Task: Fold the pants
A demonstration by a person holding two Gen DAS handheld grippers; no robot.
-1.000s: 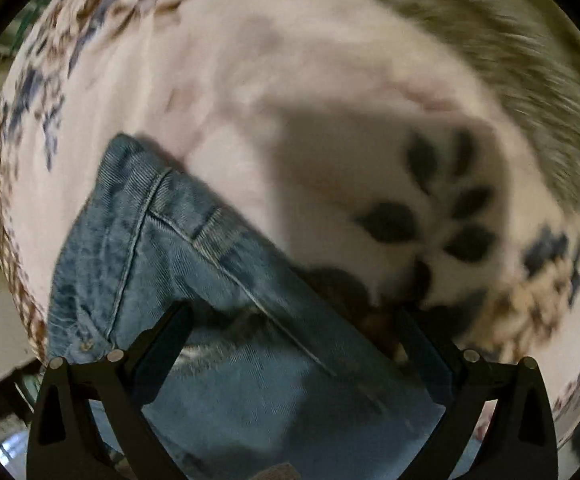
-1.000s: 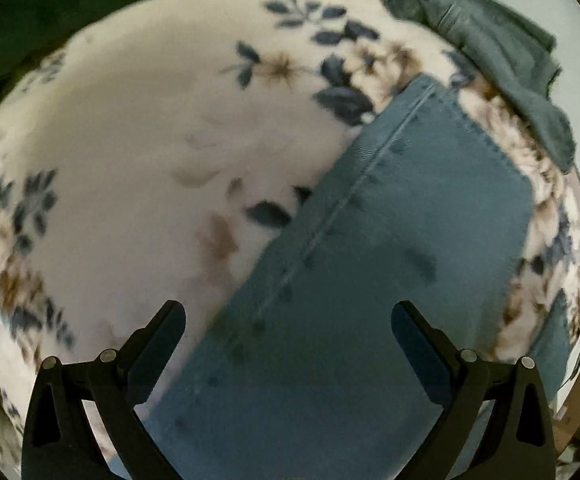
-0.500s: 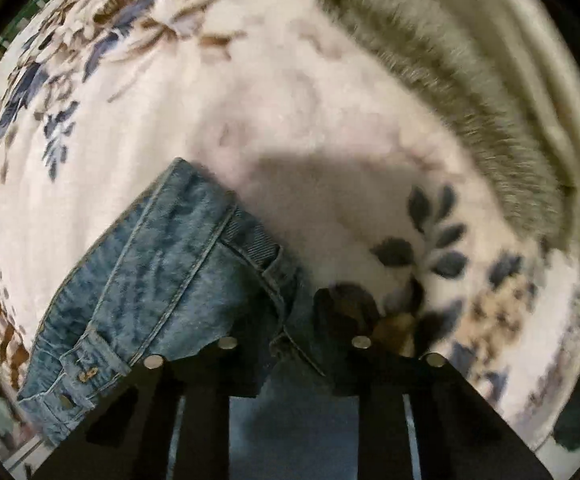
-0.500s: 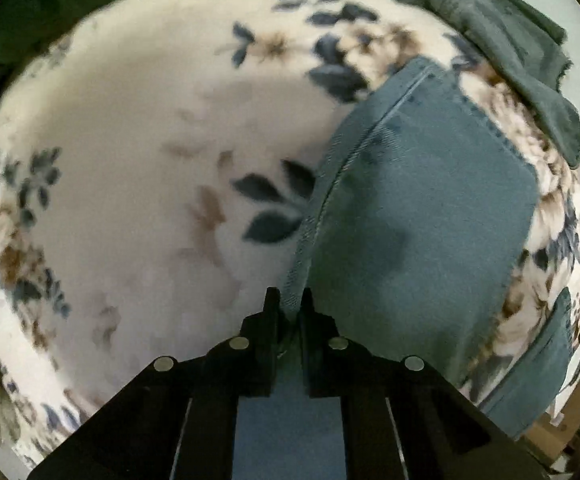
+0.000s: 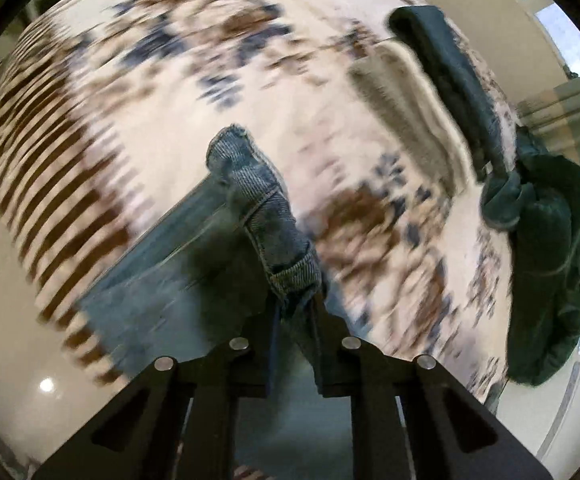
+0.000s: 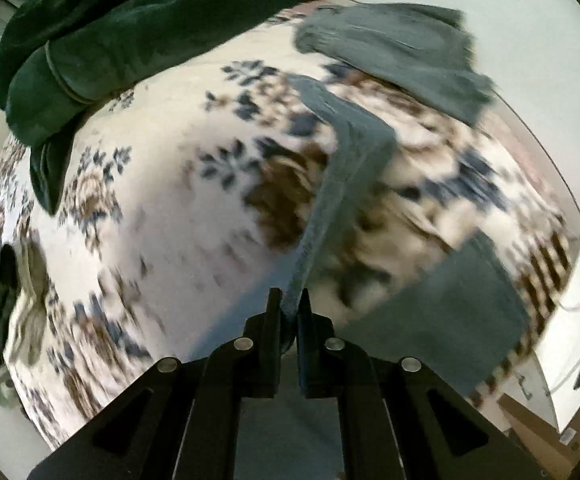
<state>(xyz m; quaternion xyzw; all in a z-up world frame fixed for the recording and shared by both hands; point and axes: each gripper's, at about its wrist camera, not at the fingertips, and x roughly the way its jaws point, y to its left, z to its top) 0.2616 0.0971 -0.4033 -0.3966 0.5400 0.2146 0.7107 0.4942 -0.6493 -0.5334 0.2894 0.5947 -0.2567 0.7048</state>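
Note:
Blue denim pants lie on a floral blanket [image 5: 194,92]. My left gripper [image 5: 295,312] is shut on the pants' waistband [image 5: 266,216], which stands up bunched above the blanket; the rest of the pants [image 5: 162,256] trails down to the left. My right gripper [image 6: 289,308] is shut on the edge of a pant leg [image 6: 342,184], lifted off the blanket [image 6: 194,232] as a narrow strip. Another part of the leg [image 6: 450,312] lies flat at the right.
A dark green garment [image 5: 546,256] is heaped at the blanket's right edge, and it also shows in the right wrist view [image 6: 130,36]. A grey-green garment [image 6: 402,52] lies at the far side. A grey fuzzy cloth [image 5: 406,108] lies beside a dark folded piece [image 5: 446,76].
Both grippers went from open to shut on the pants, then lifted the denim off the blanket. The views have pulled back and blurred with motion.

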